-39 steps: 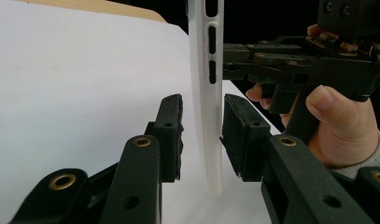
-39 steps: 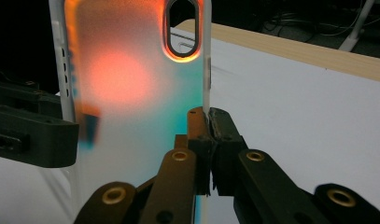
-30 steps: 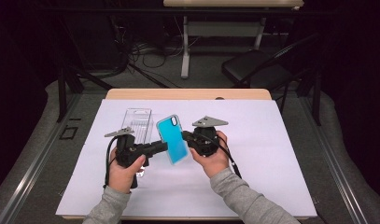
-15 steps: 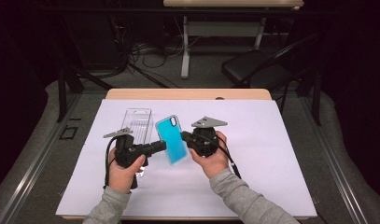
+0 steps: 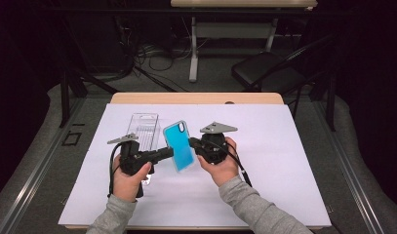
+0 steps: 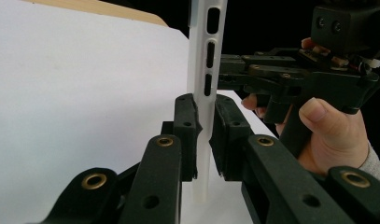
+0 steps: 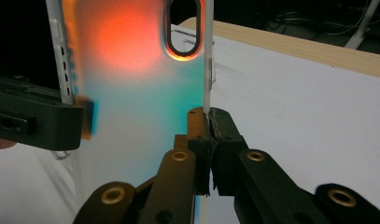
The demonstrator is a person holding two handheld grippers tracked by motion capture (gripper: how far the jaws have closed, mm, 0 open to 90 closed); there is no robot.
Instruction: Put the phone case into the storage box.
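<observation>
**Turquoise phone case pinched from both sides**

Turquoise and translucent, the phone case [image 5: 179, 146] is held up off the white sheet [image 5: 293, 161] that covers the table, near the centre of the high view and tilted so its camera cutout end leans toward 11 o'clock. The left gripper [image 5: 168, 153] comes at it from 8 o'clock. Its jaws have just been closing with the case's edge between them, and in the left gripper view the two black pads stand nearly together with the pale side wall of the case [image 6: 204, 93], with its button slots, clamped upright between them. The right gripper [image 5: 192, 143] reaches in from 3 o'clock. In the right gripper view its jaws are pressed tight on the thin rim of the case [image 7: 131, 93] just below the oval camera opening, and the case glows orange at the top and turquoise lower down.

Behind the case, at about 10 o'clock from it, a clear plastic package [image 5: 143, 127] lies flat on the sheet, just beside the left gripper's grey plate. A black chair [image 5: 267, 73] stands on the floor beyond the table's far edge, toward 1 o'clock.
</observation>
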